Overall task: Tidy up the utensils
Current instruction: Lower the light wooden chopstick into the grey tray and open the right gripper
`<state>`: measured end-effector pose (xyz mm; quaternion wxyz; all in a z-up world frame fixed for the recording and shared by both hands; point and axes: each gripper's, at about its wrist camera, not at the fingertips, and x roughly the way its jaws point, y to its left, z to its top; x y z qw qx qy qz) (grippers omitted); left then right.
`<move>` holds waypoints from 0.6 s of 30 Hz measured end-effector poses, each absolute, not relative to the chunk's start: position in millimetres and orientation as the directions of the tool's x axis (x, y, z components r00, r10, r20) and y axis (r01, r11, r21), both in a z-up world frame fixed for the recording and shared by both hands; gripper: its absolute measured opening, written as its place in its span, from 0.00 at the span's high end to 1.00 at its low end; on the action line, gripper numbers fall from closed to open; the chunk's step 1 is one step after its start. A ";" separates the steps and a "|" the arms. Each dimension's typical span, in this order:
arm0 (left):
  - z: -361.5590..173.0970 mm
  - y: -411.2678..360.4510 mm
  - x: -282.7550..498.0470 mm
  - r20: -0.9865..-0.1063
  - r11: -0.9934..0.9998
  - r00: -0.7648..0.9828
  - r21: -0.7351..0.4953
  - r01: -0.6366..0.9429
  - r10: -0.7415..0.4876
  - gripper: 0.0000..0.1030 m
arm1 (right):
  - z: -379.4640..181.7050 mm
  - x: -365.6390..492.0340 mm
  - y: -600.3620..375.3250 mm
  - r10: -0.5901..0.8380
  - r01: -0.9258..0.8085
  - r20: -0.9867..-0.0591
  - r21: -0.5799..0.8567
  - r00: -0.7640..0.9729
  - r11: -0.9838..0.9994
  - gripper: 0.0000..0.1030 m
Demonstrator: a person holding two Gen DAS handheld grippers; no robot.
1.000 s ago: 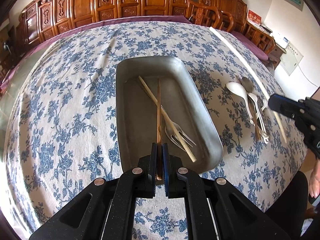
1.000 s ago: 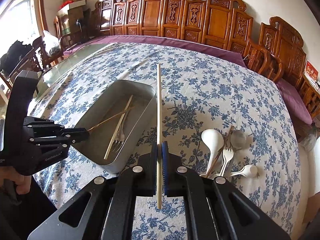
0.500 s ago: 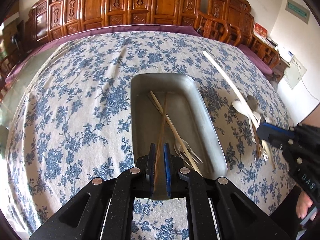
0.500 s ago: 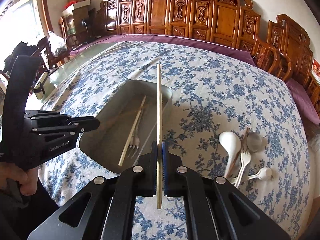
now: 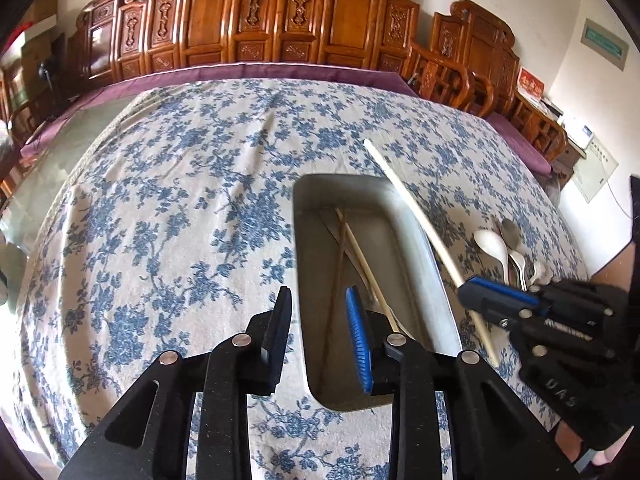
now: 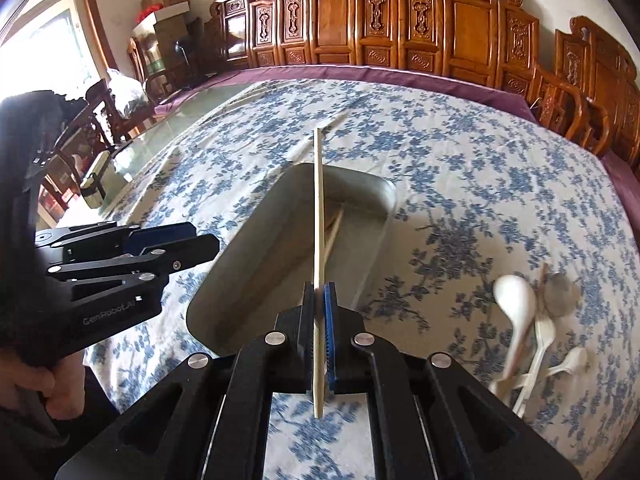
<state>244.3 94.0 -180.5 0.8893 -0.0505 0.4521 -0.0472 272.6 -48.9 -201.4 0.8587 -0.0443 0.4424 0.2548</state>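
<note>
Metal tray's (image 5: 416, 240) fork behind left tool (image 5: 320, 320)

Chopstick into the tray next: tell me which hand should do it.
Right. The right gripper is shut on the chopstick, already poised over the tray. The left gripper has just been opening, with nothing between its jaws.

left tongs (image 6: 208, 242) body: "genrobot.ai", white print | right tongs (image 5: 466, 296) body: "das", pale letters, further print above blurred | green wall sign (image 5: 604, 43) above carved chairs: unreadable
</note>
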 end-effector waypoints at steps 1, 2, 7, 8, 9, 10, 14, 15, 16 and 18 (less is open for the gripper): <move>-179.3 97.1 244.8 -0.797 0.991 0.590 -0.133 0.031 -0.126 0.74 | -204.5 275.5 -46.2 0.406 -0.473 -0.784 0.165 0.470 0.866 0.94; -178.3 99.8 245.1 -0.795 0.991 0.594 -0.133 0.025 -0.122 0.74 | -206.7 278.0 -44.5 0.410 -0.469 -0.785 0.175 0.465 0.866 0.94; -173.4 106.8 245.2 -0.788 0.991 0.605 -0.131 0.013 -0.112 0.74 | -219.3 288.2 -37.8 0.421 -0.445 -0.791 0.213 0.444 0.870 0.94; -173.0 107.6 245.1 -0.787 0.991 0.607 -0.132 0.011 -0.111 0.74 | -221.9 290.2 -36.6 0.422 -0.441 -0.793 0.219 0.440 0.871 0.94; -172.6 108.4 245.4 -0.787 0.991 0.607 -0.134 0.009 -0.112 0.74 | -224.5 292.0 -35.7 0.424 -0.437 -0.794 0.225 0.435 0.871 0.94; -172.2 108.9 245.7 -0.786 0.991 0.608 -0.134 0.009 -0.112 0.74 | -226.2 293.4 -34.9 0.425 -0.434 -0.795 0.229 0.433 0.871 0.94; -170.8 109.7 245.5 -0.783 0.991 0.611 -0.133 0.012 -0.113 0.74 | -234.6 296.2 -30.7 0.429 -0.422 -0.801 0.247 0.418 0.872 0.94; -170.5 109.3 245.5 -0.783 0.991 0.612 -0.133 0.013 -0.113 0.74 | -236.6 296.3 -29.6 0.429 -0.420 -0.803 0.249 0.414 0.873 0.94; -170.4 108.9 245.5 -0.783 0.991 0.612 -0.132 0.015 -0.113 0.74 | -239.2 296.6 -28.5 0.428 -0.419 -0.805 0.250 0.410 0.873 0.94; -170.1 108.3 245.4 -0.783 0.991 0.612 -0.130 0.017 -0.113 0.74 | -243.3 296.6 -27.0 0.428 -0.417 -0.809 0.253 0.403 0.873 0.94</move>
